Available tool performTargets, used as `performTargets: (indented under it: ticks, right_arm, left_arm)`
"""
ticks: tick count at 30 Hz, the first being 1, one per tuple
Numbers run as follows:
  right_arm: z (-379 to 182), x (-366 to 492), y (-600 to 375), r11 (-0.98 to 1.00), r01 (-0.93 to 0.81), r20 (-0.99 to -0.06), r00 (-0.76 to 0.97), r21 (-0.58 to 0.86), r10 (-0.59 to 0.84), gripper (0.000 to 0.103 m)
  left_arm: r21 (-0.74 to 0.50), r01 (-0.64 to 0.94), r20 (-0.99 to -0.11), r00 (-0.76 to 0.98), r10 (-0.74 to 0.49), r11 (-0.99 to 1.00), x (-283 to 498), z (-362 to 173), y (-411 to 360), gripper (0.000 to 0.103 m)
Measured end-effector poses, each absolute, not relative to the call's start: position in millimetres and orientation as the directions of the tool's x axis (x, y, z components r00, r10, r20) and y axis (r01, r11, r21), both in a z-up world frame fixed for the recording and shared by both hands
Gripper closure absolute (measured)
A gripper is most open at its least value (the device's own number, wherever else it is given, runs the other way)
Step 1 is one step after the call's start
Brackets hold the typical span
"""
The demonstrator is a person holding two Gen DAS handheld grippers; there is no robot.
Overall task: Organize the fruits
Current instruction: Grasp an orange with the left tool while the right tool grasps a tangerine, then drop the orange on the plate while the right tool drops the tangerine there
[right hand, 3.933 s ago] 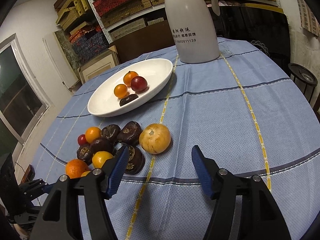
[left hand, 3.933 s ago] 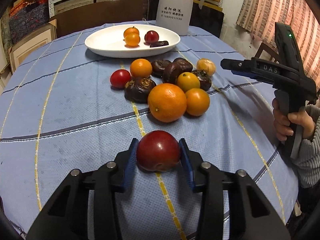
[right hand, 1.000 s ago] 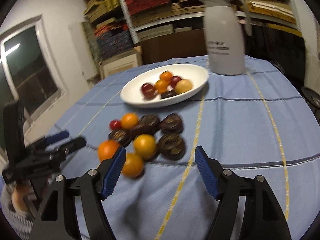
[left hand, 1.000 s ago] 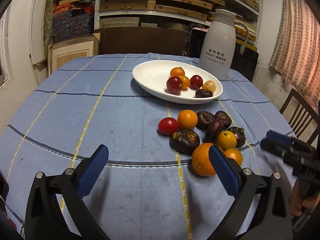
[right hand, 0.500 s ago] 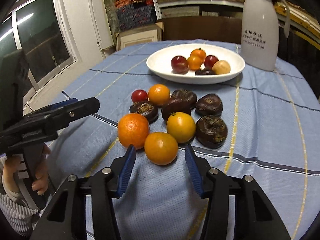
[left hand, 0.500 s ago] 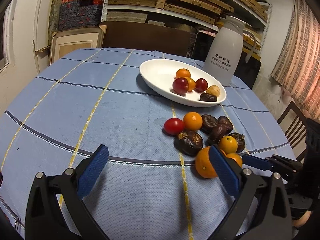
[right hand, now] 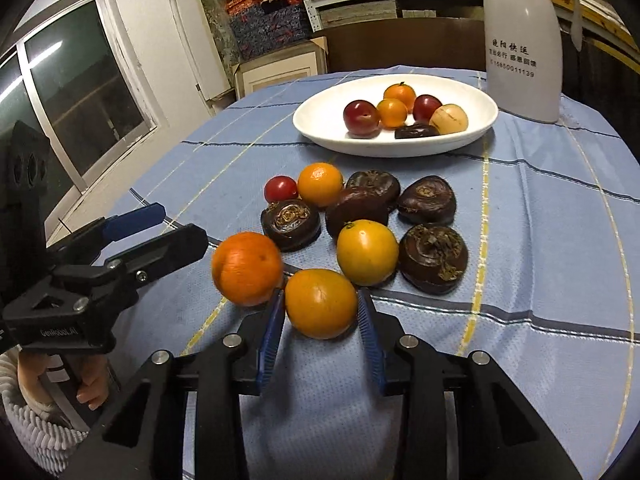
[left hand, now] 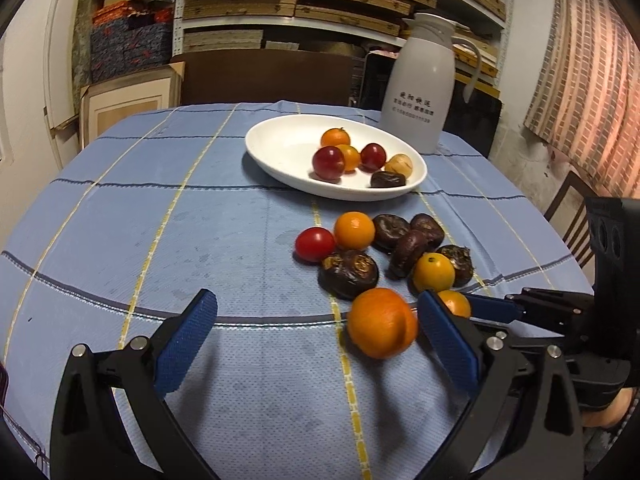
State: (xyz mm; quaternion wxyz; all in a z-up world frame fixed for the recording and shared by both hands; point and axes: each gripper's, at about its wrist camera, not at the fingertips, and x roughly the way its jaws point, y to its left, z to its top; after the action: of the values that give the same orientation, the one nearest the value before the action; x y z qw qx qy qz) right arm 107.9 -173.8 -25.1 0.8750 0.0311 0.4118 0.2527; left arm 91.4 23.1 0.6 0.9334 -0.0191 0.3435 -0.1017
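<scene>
The right gripper (right hand: 320,312) has its jaws clenched on a small orange (right hand: 321,303), one blue pad against each side of the fruit, which sits on the table (right hand: 540,260) at the near edge of the pile. Just left of these jaws lies a bigger orange (right hand: 247,268), touching the left finger. Straight ahead of them sit a yellow fruit (right hand: 367,252) and a dark chestnut (right hand: 433,258), with more dark chestnuts, another orange fruit (right hand: 320,184) and a red tomato (right hand: 281,189) farther ahead. Beyond the pile stands the white plate (right hand: 320,128), holding two red plums, two oranges, a pale fruit and a dark piece; a white jug (right hand: 520,40) rises to the right of it.

The left gripper (left hand: 316,332) has its jaws released, spread wide and empty. The bigger orange (left hand: 382,323) lies on the table between them, close to the right pad (left hand: 448,344) and apart from the left one. The small orange (left hand: 454,303) shows just past that right pad, pinched by the other gripper's blue fingers. The plate (left hand: 280,160) lies well ahead of these jaws.
</scene>
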Motion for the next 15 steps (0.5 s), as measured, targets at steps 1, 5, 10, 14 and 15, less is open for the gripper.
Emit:
performTargets:
  ticks: [1,5,10,14,15]
  right_arm:
    - [-24,107,-177,0.873,-0.411,-0.700,0.541,0.264,0.466,0.066]
    - [-19,106,-200,0.890,-0.351,-0.676,0.583,0.291,0.451,0.066]
    - [-19,110,-221,0.897,-0.286,-0.660,0.608,0.338,0.442,0.066]
    - [-18,110,-219,0.897,-0.296,-0.659,0.609,0.328,0.442,0.066]
    - [-18,110,-219,0.897,-0.295,-0.659,0.609,0.328,0.441,0.066]
  left_arm:
    - [-0.100,0.187,-0.639,0.741,-0.207,0.977,91,0,21,0.005]
    - [-0.070,0.242,-0.657,0.719,-0.227,0.968,91,-5,7,0.005]
    - [-0.005,0.276,-0.691,0.694,-0.203,0.961,93,-13,-11,0.005]
    - [-0.018,0.274,-0.706,0.678,-0.207,0.962,97,-17,-9,0.013]
    - [-0.032,0.272,-0.710,0.671,-0.213,0.962,99,-18,-7,0.021]
